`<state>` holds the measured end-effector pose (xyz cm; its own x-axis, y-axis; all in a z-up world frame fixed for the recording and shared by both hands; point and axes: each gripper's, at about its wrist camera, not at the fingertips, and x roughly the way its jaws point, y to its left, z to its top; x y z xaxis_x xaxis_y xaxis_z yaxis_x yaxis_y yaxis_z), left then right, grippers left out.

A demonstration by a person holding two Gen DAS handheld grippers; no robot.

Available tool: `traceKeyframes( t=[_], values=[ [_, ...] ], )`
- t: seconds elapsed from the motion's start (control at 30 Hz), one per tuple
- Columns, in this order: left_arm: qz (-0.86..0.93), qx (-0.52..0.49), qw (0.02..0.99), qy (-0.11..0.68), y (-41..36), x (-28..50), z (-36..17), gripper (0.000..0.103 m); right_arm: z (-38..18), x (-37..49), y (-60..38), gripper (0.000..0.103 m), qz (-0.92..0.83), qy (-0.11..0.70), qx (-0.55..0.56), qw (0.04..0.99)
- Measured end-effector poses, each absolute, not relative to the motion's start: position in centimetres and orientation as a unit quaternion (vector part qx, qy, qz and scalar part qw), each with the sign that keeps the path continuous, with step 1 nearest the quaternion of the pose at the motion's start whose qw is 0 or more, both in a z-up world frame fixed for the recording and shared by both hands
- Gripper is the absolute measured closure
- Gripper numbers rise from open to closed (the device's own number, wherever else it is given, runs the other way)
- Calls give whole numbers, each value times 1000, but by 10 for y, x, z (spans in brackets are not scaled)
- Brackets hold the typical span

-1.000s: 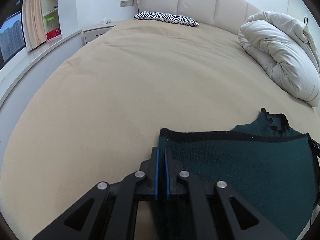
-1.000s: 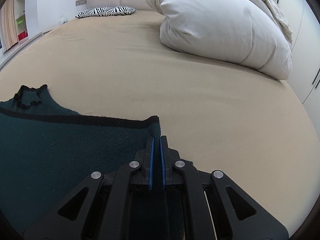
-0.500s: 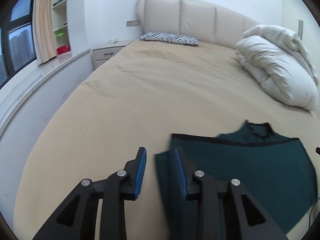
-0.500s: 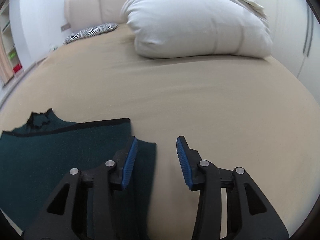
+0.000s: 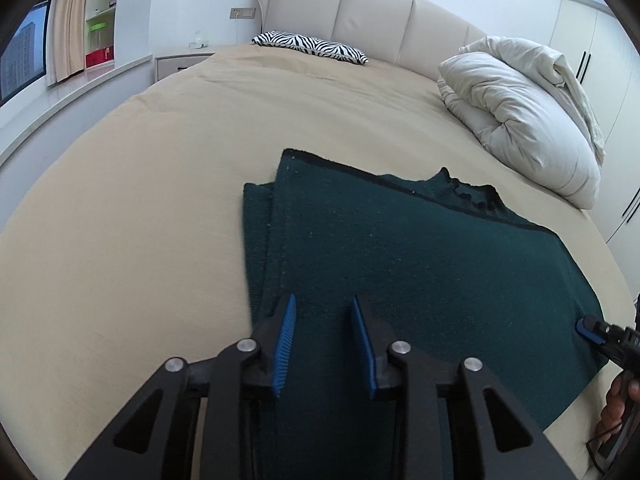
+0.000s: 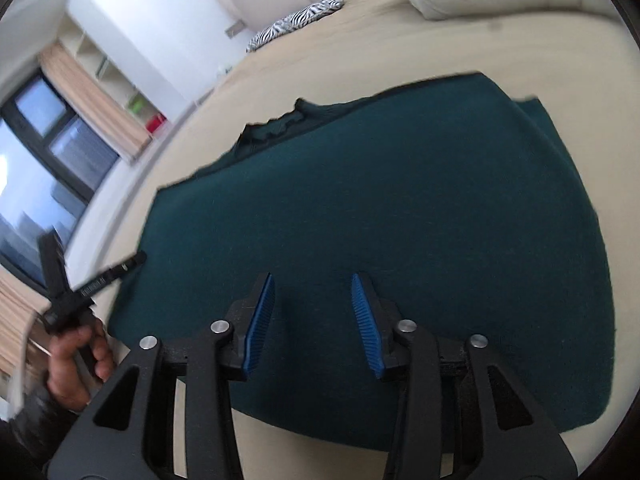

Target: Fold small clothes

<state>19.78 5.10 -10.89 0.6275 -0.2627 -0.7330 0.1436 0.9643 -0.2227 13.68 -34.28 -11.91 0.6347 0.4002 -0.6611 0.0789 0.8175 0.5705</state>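
Two grippers, left (image 5: 323,340) and right (image 6: 312,320), poised over green sweater (image 5: 400,264) spread flat on bed (image 5: 140,220); left fingers part-open, right fingers part-open and closing, gripping nothing.

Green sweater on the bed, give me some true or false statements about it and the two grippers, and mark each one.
1. The sweater lies flat on the bed. True.
2. The left gripper is clamped on the sweater. False: its jaws stand apart above the cloth, gripping nothing.
3. The zebra pillow lies by the headboard. True.
4. The duvet covers the sweater. False: it sits bundled apart from it.
5. The right gripper holds the collar. False: its jaws are closing on nothing, far from the collar.
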Motion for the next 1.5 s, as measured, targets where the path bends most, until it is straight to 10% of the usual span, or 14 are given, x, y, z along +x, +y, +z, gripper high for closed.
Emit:
traceKeyframes(
  t=[0.23, 0.5, 1.03, 1.5],
  values=[
    [-107, -104, 900, 410, 65, 188, -101, 75, -115, 93, -417, 73, -50, 383, 331, 861],
    [-135, -74, 911, 383, 28, 145, -73, 48, -85, 81, -332, 71, 67, 381, 321, 864],
    [-147, -25, 886, 440, 17, 143, -116, 48, -161, 51, -357, 75, 33, 391, 438, 809],
    [-147, -13, 885, 442, 13, 140, -116, 43, -99, 66, -414, 71, -106, 418, 188, 882]
  ],
)
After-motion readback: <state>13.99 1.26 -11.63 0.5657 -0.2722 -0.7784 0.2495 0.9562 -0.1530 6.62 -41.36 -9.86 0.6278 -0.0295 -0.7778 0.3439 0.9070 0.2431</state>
